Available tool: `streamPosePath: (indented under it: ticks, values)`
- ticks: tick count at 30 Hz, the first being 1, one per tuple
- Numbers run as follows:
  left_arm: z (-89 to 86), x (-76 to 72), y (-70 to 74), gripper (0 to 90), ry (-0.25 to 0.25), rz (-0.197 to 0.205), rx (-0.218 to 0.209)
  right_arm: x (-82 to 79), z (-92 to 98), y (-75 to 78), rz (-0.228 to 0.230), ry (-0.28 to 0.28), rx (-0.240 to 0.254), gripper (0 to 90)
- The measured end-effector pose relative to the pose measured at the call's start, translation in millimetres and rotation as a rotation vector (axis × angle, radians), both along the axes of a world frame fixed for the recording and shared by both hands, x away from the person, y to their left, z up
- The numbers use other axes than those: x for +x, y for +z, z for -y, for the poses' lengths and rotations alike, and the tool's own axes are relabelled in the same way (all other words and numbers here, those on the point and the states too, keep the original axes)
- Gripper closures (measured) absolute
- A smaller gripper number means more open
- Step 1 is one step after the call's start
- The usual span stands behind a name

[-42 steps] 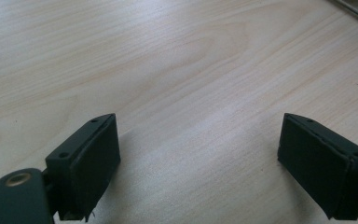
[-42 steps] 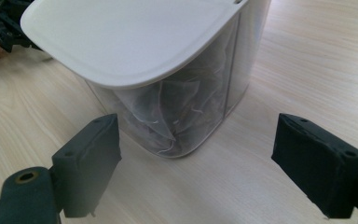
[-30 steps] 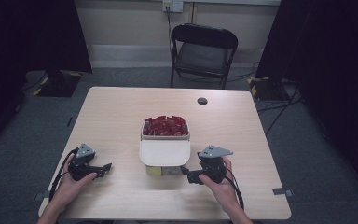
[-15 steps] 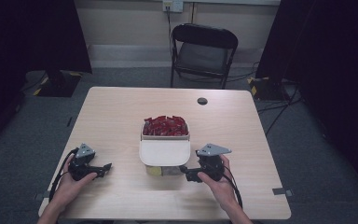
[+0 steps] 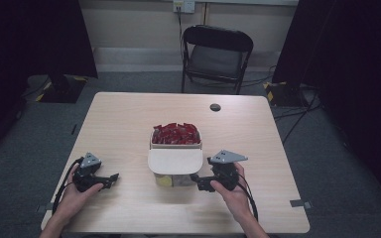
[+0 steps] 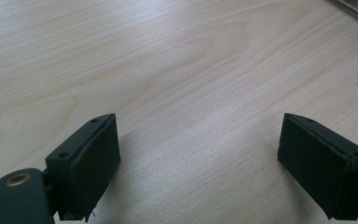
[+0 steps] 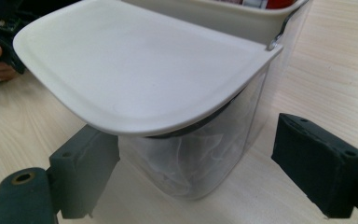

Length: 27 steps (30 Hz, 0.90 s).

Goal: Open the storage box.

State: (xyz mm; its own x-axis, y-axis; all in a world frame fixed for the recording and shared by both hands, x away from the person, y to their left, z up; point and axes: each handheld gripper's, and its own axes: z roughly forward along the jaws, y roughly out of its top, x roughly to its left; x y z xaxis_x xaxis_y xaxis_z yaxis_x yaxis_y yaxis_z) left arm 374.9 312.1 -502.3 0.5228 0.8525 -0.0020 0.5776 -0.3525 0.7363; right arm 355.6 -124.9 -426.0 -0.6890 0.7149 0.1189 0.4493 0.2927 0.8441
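Right claw [image 5: 197,181] wide beside clear container [image 7: 200,154], left claw [image 5: 110,178] wide over table [image 6: 177,70]

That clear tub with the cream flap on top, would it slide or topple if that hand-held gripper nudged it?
The clear tub looks like thin, smooth plastic on a smooth wooden table, so it would probably slide easily. It seems light, though the red packets add some weight. Its cream lid overhangs one side, so a high push might tip it.
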Motion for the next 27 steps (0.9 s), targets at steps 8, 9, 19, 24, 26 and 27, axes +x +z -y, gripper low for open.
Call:
streamPosePath:
  ticks: [8, 9, 19, 24, 26, 27]
  values:
    - [0.0, 0.0, 0.0, 12.3, 0.000, 0.000, 0.000, 3.8, -0.6, 4.0, 0.007, 0.012, 0.022, 13.8]
    - [0.0, 0.0, 0.0, 12.3, 0.000, 0.000, 0.000, 5.0, -0.6, 5.0, 0.008, 0.009, 0.024, 13.8]
    - [-0.1, 0.0, 0.1, 12.3, 0.000, 0.000, 0.000, 10.3, 0.8, 9.1, 0.002, 0.000, 0.020, 13.8]
    - [-0.1, 0.0, 0.1, 12.3, 0.000, 0.000, 0.001, 16.4, -0.4, 14.2, 0.019, -0.010, 0.025, 13.9]
    - [-0.1, 0.0, 0.1, 12.3, 0.000, 0.000, 0.000, 18.9, -0.7, 14.9, 0.018, -0.008, 0.033, 13.9]
    - [-0.1, 0.0, 0.1, 12.3, -0.001, 0.000, 0.000, 20.0, -0.9, 14.6, 0.015, -0.007, 0.036, 13.9]
